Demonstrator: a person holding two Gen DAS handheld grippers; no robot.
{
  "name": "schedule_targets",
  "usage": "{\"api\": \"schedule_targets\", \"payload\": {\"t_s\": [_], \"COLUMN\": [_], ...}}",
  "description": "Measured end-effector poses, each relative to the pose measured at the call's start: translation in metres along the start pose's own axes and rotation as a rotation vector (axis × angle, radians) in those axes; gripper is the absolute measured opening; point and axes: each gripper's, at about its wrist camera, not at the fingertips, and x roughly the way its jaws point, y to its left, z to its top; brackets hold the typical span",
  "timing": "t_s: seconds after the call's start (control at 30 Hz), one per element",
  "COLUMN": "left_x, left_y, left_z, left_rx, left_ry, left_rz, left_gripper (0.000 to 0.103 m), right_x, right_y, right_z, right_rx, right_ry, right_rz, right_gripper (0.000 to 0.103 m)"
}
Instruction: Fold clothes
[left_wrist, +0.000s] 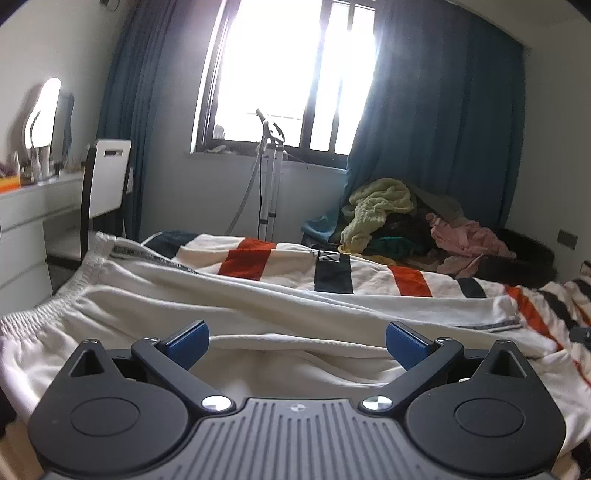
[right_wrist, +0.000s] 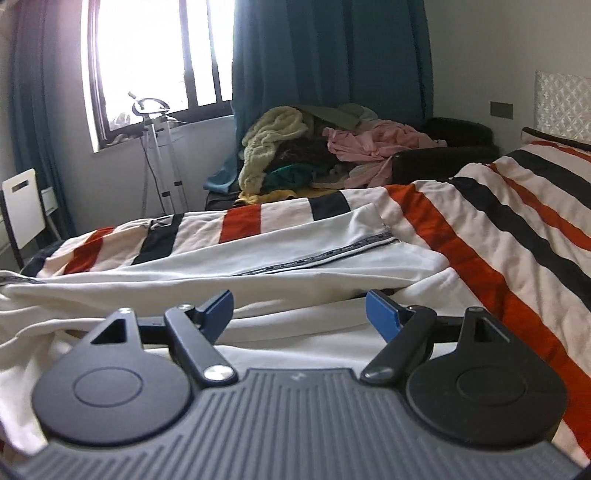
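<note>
Nearest us lie white trousers (left_wrist: 258, 306), spread flat across the striped bed (right_wrist: 517, 229), waistband toward the chair (left_wrist: 109, 177) and desk (left_wrist: 33, 199). Our left gripper (left_wrist: 297, 345) and right gripper (right_wrist: 299, 314) hover low over the cloth, tilted slightly down, jaws wide apart and holding nothing. Beyond the bed's far edge sit a clothes pile (left_wrist: 406, 221), curtains (left_wrist: 443, 110) and a bright window (left_wrist: 288, 74).
</note>
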Motion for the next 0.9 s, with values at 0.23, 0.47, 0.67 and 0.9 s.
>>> {"api": "schedule_targets", "payload": {"t_s": [0.23, 0.47, 0.67, 0.9], "left_x": [0.010, 0.018, 0.002, -0.035], "left_y": [0.016, 0.060, 0.176, 0.272], "left_z": [0.001, 0.012, 0.020, -0.004], "left_rx": [-0.090, -0.296, -0.698, -0.974], "left_ry": [0.051, 0.119, 0.153, 0.087], "left_rz": [0.000, 0.057, 0.187, 0.411], "left_gripper": [0.103, 0.103, 0.102, 0.101], "right_x": [0.003, 0.013, 0.028, 0.032], "right_y": [-0.059, -0.160, -0.205, -0.211], "right_z": [0.009, -0.022, -0.070, -0.074], "right_rx": [0.302, 0.788, 1.118, 1.152], "right_ry": [0.002, 0.074, 0.209, 0.186], "right_rz": [0.004, -0.175, -0.224, -0.316], "right_gripper": [0.080, 0.082, 0.082, 0.082]}}
